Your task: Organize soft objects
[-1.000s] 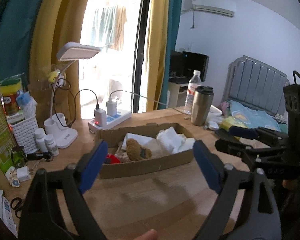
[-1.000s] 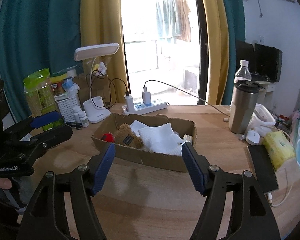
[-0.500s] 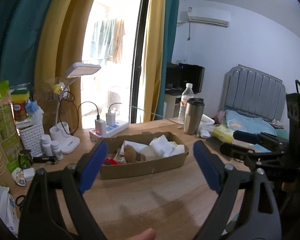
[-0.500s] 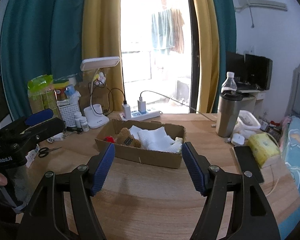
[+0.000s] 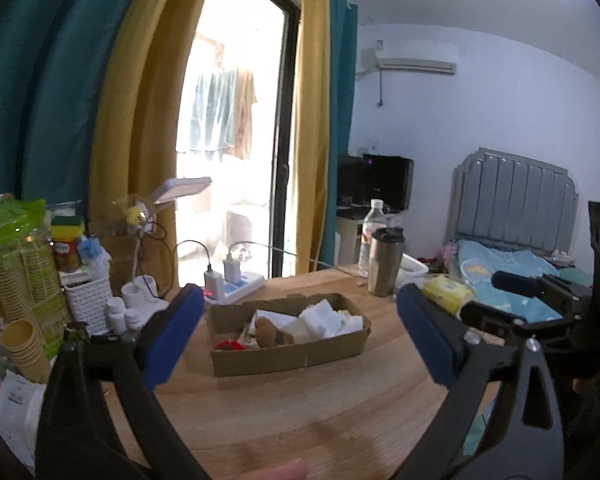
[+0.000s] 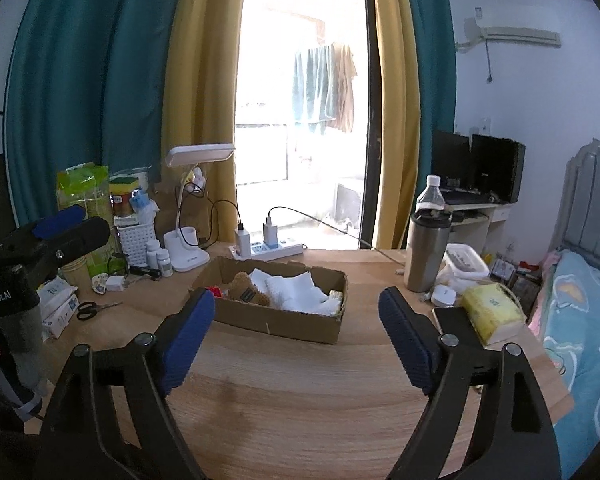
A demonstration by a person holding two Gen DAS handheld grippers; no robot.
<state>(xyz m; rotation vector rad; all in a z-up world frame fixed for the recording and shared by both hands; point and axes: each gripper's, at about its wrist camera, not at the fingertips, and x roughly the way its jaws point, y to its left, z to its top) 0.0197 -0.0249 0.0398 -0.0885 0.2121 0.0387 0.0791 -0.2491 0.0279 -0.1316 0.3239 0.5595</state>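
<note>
A shallow cardboard box (image 5: 292, 354) (image 6: 300, 326) sits mid-table. It holds a brown teddy bear (image 5: 271, 332) (image 6: 247, 290), white folded cloths (image 5: 324, 318) (image 6: 296, 290) and a red item (image 5: 227, 345) (image 6: 213, 290). My left gripper (image 5: 298, 340) is open and empty, held back from the box above the table. My right gripper (image 6: 296, 340) is open and empty, also back from the box. Each gripper shows at the edge of the other's view: the right one in the left wrist view (image 5: 516, 300), the left one in the right wrist view (image 6: 60, 226).
A wooden table (image 6: 300, 400) carries a desk lamp (image 6: 188, 240), power strip (image 6: 268, 250), steel tumbler (image 6: 426, 254), water bottle (image 6: 430, 196), tissue pack (image 6: 490, 312), phone (image 6: 454, 322), scissors (image 6: 92, 310), white basket (image 6: 134, 240) and paper cups (image 5: 20, 344). A bed (image 6: 580, 312) lies to the right.
Both grippers have pulled back and risen away from the box, which now looks smaller and farther. Both stay open and empty.
</note>
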